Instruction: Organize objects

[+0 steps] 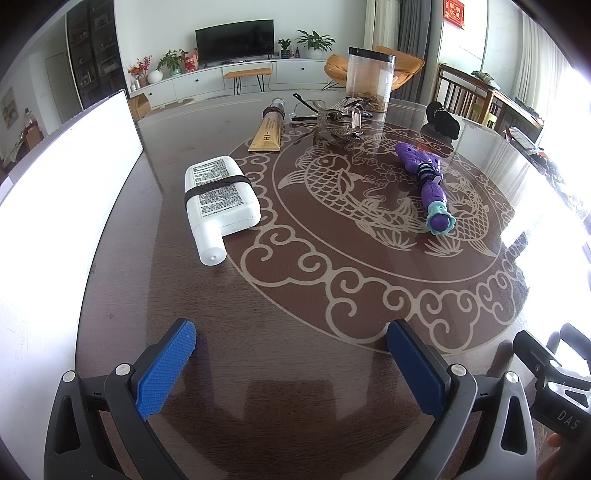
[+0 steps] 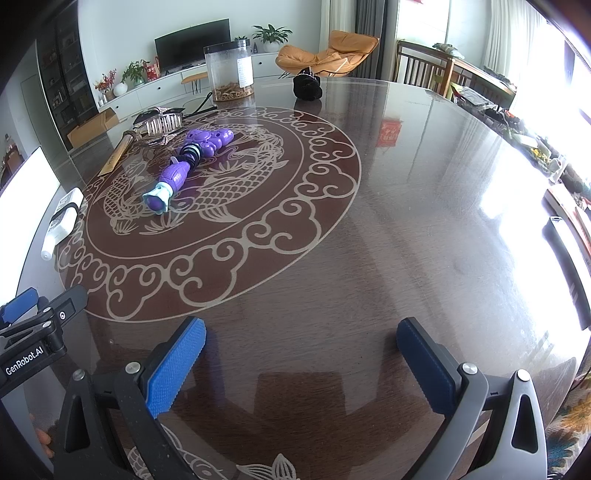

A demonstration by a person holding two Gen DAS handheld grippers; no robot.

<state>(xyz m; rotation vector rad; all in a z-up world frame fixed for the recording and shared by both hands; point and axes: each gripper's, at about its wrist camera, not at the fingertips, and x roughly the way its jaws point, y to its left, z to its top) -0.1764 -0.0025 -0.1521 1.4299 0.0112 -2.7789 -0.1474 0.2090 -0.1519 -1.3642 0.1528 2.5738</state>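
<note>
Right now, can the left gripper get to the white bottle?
Probably yes. The left gripper is open and empty, and only bare table lies between it and the white bottle, which lies flat.

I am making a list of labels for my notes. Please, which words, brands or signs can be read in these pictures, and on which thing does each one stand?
"HIH": on the gold tube.
"GenRobot.AI": on the left gripper, seen from the right wrist view.
"DAS": on the right gripper, seen from the left wrist view; it may be cut off.
White bottle: printed text, too small to read.
Red wall sign: characters too blurred to read.
</note>
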